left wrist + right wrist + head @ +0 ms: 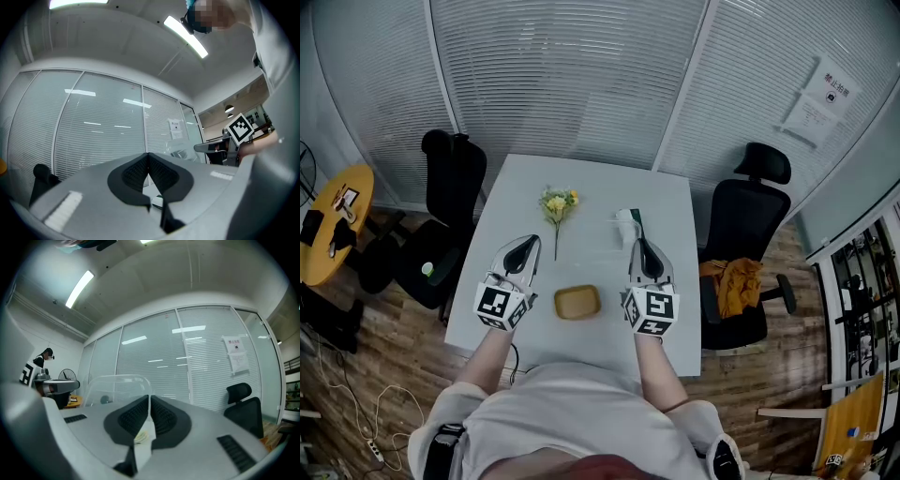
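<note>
On the white table [591, 183] lie a small bunch of yellow flowers [556, 206], a clear glass vessel [626, 225] and a tan wooden dish [577, 302]. My left gripper [528, 246] rests left of the dish and points at the flowers, its jaws shut on nothing [149, 161]. On the dish's right, my right gripper [644, 247] is shut too and empty [149, 404]. Its tips sit just short of the clear vessel [117, 389]. Under the right jaws a bit of yellow flower [139, 437] shows. The right gripper's marker cube [240, 128] shows in the left gripper view.
A black office chair [452, 178] stands left of the table. Another black chair [752, 220] on the right carries an orange cloth [733, 281]. A yellow round table [336, 217] is at far left. Blinds-covered glass walls [581, 75] close the back. Cables [366, 422] lie on the floor.
</note>
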Action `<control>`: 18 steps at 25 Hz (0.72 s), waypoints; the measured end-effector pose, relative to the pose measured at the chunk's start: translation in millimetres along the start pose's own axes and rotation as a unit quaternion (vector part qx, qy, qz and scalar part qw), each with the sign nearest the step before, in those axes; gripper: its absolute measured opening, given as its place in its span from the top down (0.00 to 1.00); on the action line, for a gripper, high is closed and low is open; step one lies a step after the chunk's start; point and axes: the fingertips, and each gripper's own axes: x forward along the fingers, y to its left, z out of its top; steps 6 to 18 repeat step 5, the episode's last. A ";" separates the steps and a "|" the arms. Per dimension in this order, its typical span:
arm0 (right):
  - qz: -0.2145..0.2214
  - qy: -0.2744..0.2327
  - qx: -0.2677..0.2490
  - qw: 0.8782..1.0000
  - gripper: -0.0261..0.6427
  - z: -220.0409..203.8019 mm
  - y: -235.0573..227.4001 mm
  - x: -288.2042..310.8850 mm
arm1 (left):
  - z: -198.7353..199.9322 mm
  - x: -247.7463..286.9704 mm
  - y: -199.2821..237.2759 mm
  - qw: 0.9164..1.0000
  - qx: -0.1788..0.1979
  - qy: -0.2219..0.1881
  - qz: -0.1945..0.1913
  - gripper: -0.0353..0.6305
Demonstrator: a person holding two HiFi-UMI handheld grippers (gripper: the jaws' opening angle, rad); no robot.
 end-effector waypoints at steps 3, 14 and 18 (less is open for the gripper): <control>0.000 0.001 0.000 1.000 0.93 -2.1 0.5 -3.0 | -0.8 -1.2 -2.2 1.000 -0.001 0.000 0.000 0.93; 0.000 0.003 0.001 1.000 0.93 -3.8 0.9 -5.4 | -1.8 -2.0 -3.8 1.000 -0.001 0.001 0.000 0.93; 0.000 0.003 0.001 1.000 0.93 -3.8 0.9 -5.4 | -1.8 -2.0 -3.8 1.000 -0.001 0.001 0.000 0.93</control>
